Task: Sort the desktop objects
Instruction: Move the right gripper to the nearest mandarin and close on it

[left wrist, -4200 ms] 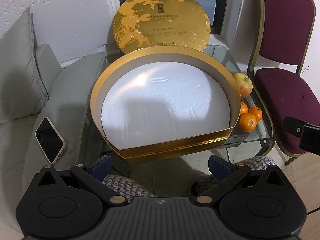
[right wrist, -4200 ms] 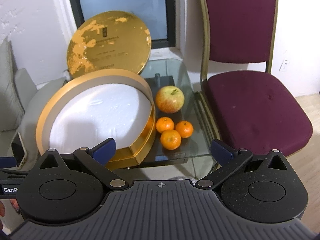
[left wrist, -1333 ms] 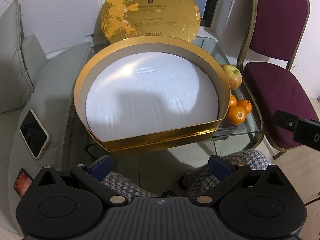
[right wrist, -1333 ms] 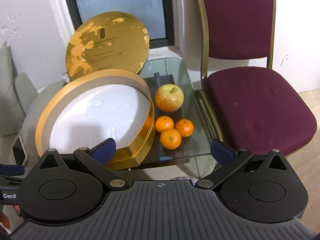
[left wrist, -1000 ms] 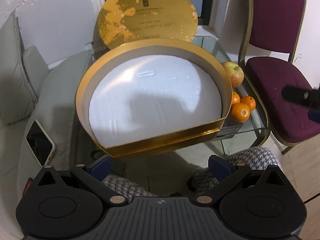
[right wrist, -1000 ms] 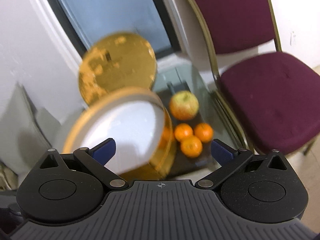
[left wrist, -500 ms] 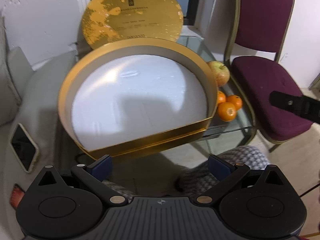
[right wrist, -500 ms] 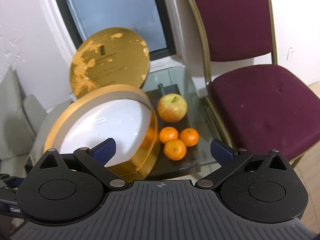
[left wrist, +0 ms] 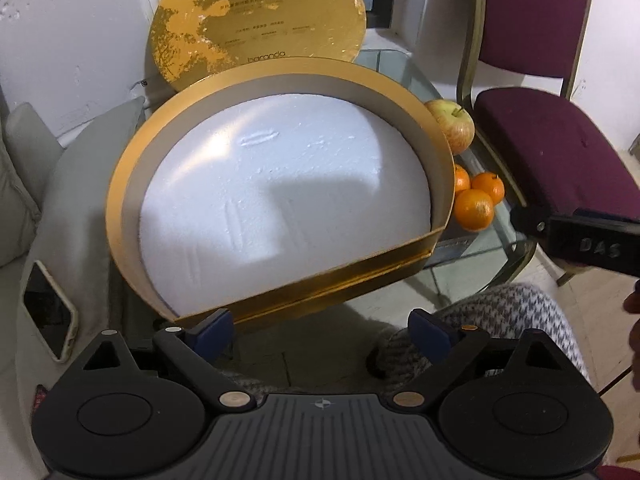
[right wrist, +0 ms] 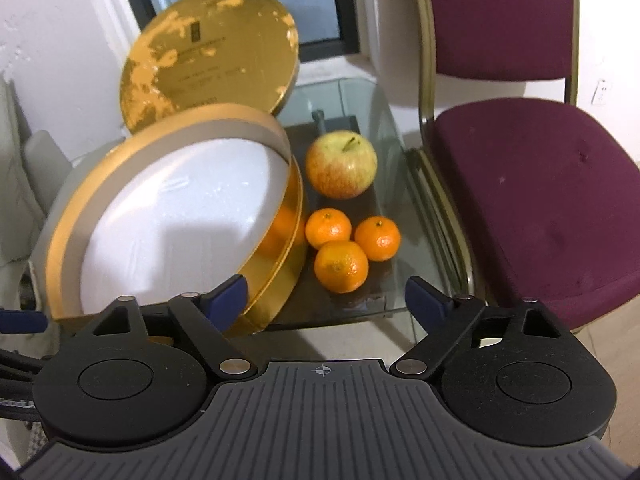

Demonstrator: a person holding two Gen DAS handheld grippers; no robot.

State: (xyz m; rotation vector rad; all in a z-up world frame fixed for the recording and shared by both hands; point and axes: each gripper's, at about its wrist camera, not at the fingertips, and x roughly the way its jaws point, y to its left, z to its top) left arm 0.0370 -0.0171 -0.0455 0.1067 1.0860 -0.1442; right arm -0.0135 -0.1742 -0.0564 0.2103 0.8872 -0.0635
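We see the round gold cardboard box on the glass desk, its wall hiding most of one small orange mandarin from the left wrist view; only a white foam disc fills it. Its round gold lid stands tilted behind, its small print too fine to read. Just right of the box lie a red-yellow apple and three mandarins touching one another, with a dark tray or shelf beneath them that we cannot make out. Our left gripper and right gripper both hover short of the desk, jaws spread wide and empty. A white-cased phone lies on a grey cushion, partly cut off. A maroon padded chair stands beside the desk.
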